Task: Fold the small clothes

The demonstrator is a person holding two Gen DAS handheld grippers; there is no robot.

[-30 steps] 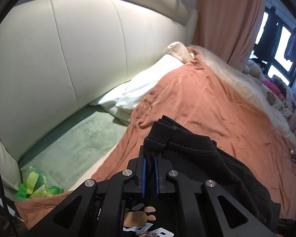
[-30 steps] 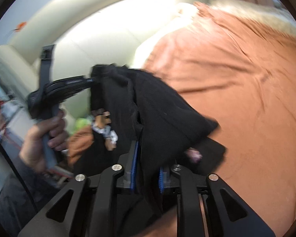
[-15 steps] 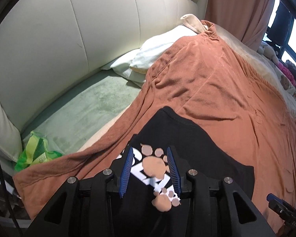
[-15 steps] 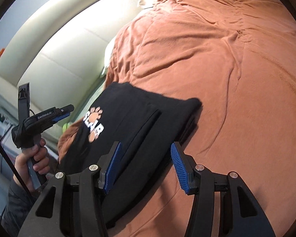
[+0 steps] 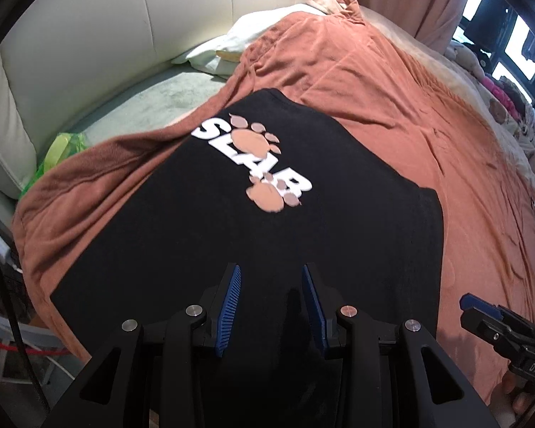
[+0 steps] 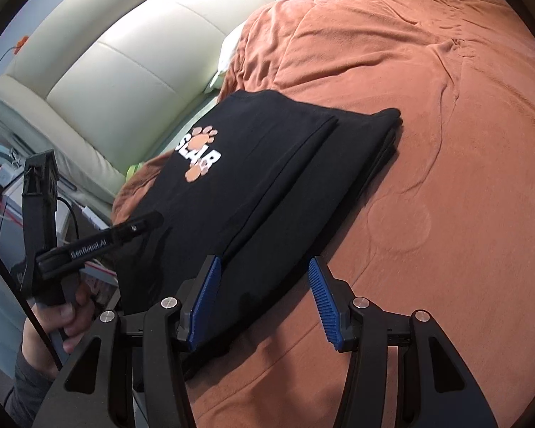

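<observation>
On the rust blanket point(image 6: 428, 114) lies the black shirt point(image 6: 267, 164), folded into a flat rectangle, its white lettering and paw prints point(image 5: 258, 162) facing up. It sits near the blanket's corner on the side toward the cream headboard point(image 5: 89, 35), with the pillow point(image 5: 253, 35) further up the bed. From my left wrist view the left gripper point(image 5: 271, 303) hovers low over the shirt's near edge, jaws parted, blue pads point(image 5: 230, 306) clear of the cloth; those jaws have just been opening, with nothing pinched between them. From my right wrist view the right gripper point(image 6: 265, 299) stands at the shirt's near right corner, its jaws spread too, having just been opening as well. Its left pad point(image 6: 205, 299) is over the black fabric and the other over bare blanket, neither pressing on anything. I can see a hand point(image 6: 60, 324) holding the left gripper's handle at the lower left of that view. A green bag point(image 5: 60, 149) lies beside the headboard.
</observation>
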